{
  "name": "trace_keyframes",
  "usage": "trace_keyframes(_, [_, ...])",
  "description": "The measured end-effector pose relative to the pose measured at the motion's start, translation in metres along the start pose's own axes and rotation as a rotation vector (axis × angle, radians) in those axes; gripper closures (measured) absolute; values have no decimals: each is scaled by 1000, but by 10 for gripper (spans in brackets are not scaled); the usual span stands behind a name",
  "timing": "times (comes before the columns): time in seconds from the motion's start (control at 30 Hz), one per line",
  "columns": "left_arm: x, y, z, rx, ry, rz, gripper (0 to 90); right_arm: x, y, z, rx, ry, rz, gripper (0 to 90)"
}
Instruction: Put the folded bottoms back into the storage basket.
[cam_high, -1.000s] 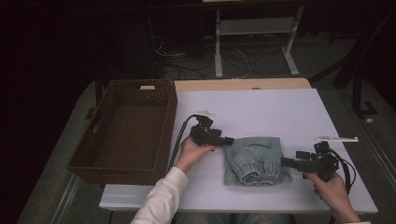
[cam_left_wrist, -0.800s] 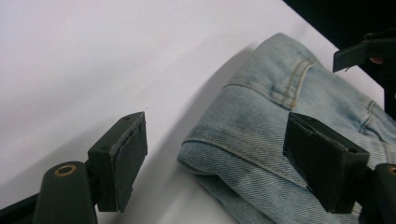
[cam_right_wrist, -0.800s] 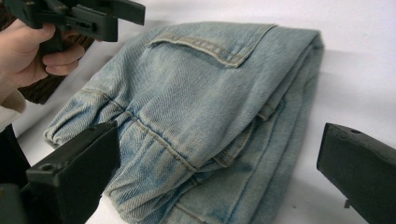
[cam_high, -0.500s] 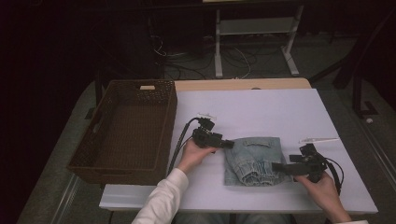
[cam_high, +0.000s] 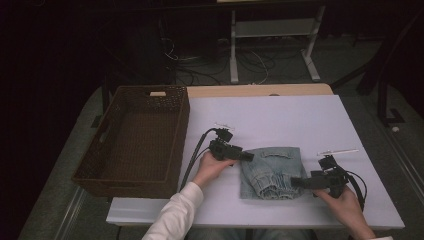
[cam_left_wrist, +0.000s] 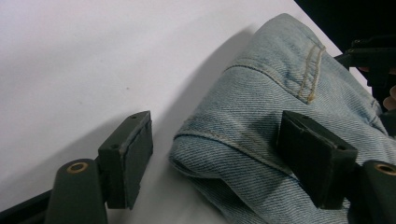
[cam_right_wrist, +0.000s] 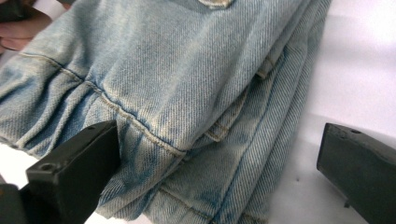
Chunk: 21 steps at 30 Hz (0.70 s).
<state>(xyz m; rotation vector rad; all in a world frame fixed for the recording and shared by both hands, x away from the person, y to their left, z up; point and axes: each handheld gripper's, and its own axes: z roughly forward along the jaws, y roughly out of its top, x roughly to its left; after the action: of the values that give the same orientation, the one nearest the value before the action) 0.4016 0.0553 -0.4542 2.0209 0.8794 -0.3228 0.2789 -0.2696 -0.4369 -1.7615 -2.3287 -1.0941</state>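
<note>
2 grippers, left gripper (cam_high: 248, 157) closing and right gripper (cam_high: 295, 182) gaping, are straddling opposite edges of the soft, floppy folded jeans (cam_high: 270, 170), neither yet pinching.

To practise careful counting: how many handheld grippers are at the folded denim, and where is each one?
2. The left gripper is at the left edge of the folded denim, jaws open around a corner. The right gripper is at its lower right edge, jaws open.
</note>
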Motion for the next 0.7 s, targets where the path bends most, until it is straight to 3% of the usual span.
trace_keyframes(0.1, [0, -1, 1, -4, -8, -13, 294, 2, -2, 0, 4, -13, 20, 4])
trace_keyframes(0.23, [-2, -2, 2, -7, -5, -17, 311, 2, -5, -2, -5, 21, 49, 92])
trace_keyframes(0.47, [-3, -3, 4, -12, -17, -28, 329, 1, -8, 0, -1, 43, 101, 140])
trace_keyframes(0.57, [-3, -3, 4, -10, -15, -26, 341, 1, -9, 0, -3, 46, 109, 166])
trace_keyframes(0.7, [-5, -3, 4, -5, 0, -8, 365, 1, -10, -1, 5, 87, 126, 266])
